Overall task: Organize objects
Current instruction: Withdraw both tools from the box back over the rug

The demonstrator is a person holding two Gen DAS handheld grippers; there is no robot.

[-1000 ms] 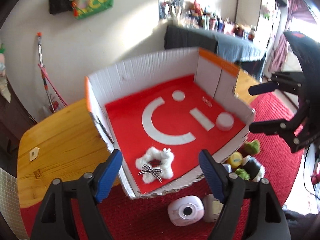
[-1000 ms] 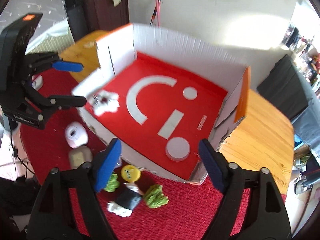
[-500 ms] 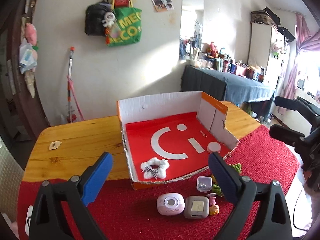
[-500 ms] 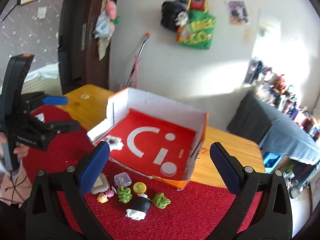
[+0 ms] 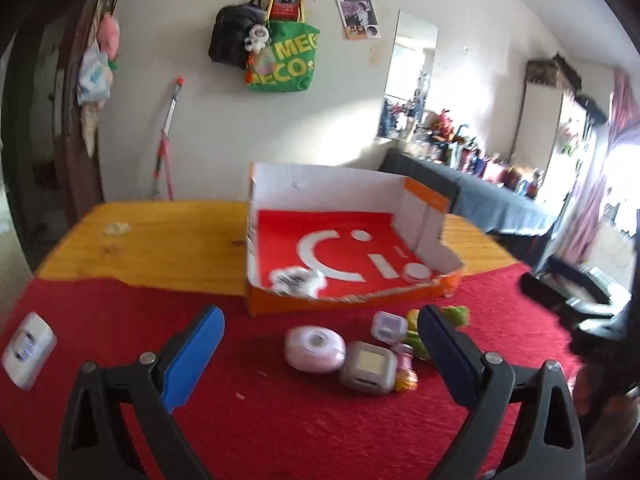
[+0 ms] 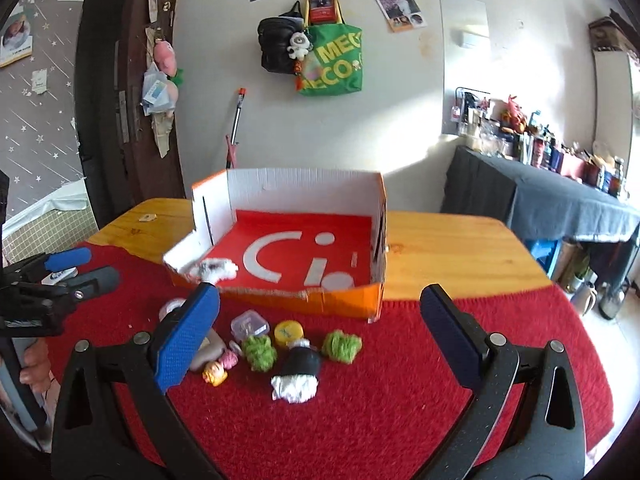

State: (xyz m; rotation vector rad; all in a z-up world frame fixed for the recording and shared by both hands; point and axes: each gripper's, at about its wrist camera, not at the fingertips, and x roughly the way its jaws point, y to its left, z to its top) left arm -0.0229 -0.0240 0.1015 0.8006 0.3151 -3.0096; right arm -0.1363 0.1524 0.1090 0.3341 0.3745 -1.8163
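Broadly, the wooden worktop (image 6: 440, 240) carries a red woven cloth (image 6: 380, 400) over its near half, and the open cardboard box with a red floor and white walls (image 6: 304, 196) sits at the cloth's far edge. Inside it, a fluffy white wreath with a checked bow (image 6: 214, 269) lies by the near left corner and a small white disc (image 6: 338, 280) by the near right.

Both tools stand wide apart with nothing between their pads: the left tool (image 5: 320, 344) and the right tool (image 6: 320, 328) each hover over the cloth, short of the loose pile.

That pile lies on the cloth just in front of the box. The round pink case (image 5: 315, 344) and the grey square case (image 5: 368, 367) touch each other, between the left tool's pads but beyond them; both look rigid and smooth, so they are probably best pinched across flat sides. The black-and-white cloth bundle (image 6: 298, 374) and two green yarn tufts (image 6: 260, 350) look soft and light, likely to squash, so a grip through the middle suits. The small clear lidded box (image 6: 249, 323), yellow cap (image 6: 289, 331) and tiny pink-and-yellow figure (image 6: 216, 372) seem light, hard and apt to skid.
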